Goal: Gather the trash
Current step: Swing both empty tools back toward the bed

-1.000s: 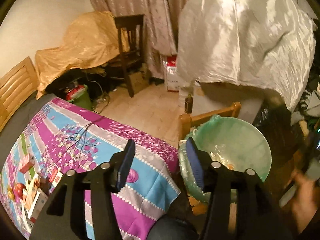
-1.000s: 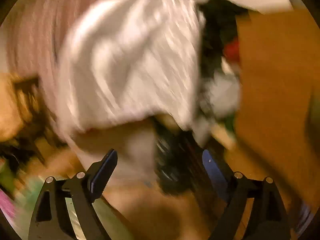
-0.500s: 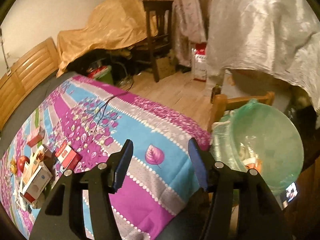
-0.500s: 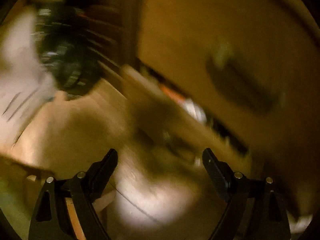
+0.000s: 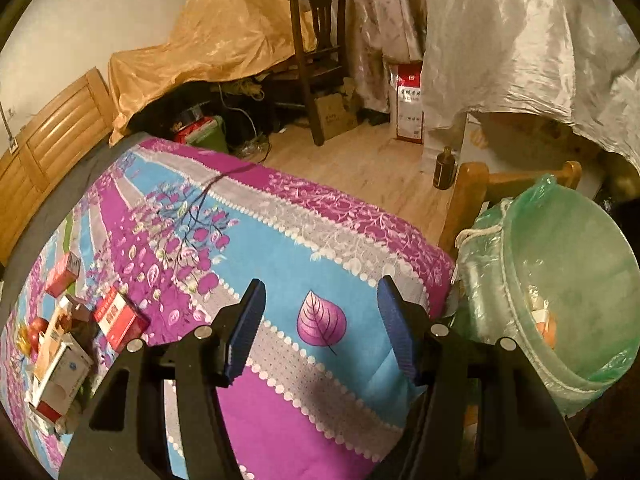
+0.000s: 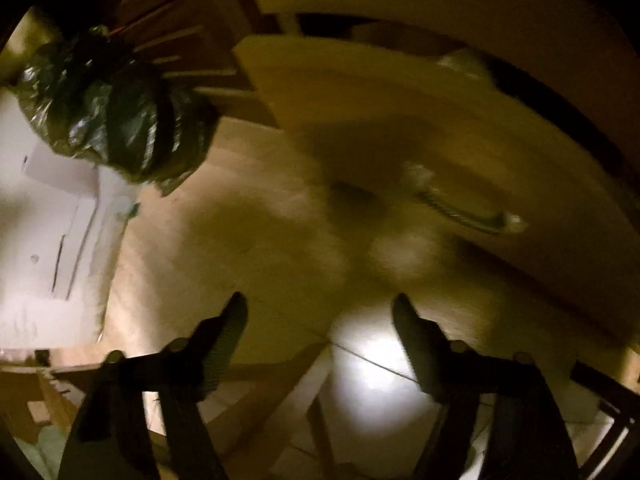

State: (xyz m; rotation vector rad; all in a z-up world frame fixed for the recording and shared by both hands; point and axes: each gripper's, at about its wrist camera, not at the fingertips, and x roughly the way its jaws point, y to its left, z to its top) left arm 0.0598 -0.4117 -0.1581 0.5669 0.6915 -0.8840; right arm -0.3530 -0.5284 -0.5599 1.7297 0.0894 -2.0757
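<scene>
My left gripper (image 5: pixel 320 300) hangs open and empty over a bed with a purple and blue patterned cover (image 5: pixel 248 248). Several small boxes (image 5: pixel 120 318) and other litter (image 5: pixel 60 364) lie on the cover at the far left. A bin lined with a green bag (image 5: pixel 568 280) stands by the bed's right corner, with scraps inside. In the dim, blurred right wrist view, my right gripper (image 6: pixel 320 312) points down at a wooden floor (image 6: pixel 260 240). Its jaws are closing with nothing between them.
A dark wooden chair (image 5: pixel 316 52), a gold-draped heap (image 5: pixel 208 40) and a large white-draped shape (image 5: pixel 520 40) stand beyond the bed. A bottle (image 5: pixel 444 168) sits on the floor. A black tied bag (image 6: pixel 116 116) and a pale wooden panel (image 6: pixel 400 128) lie below the right gripper.
The left gripper has sunk and tilted toward the bed, bringing the boxes into fuller view. The right gripper swung from facing the white drape down to the floor, and its jaws narrowed.
</scene>
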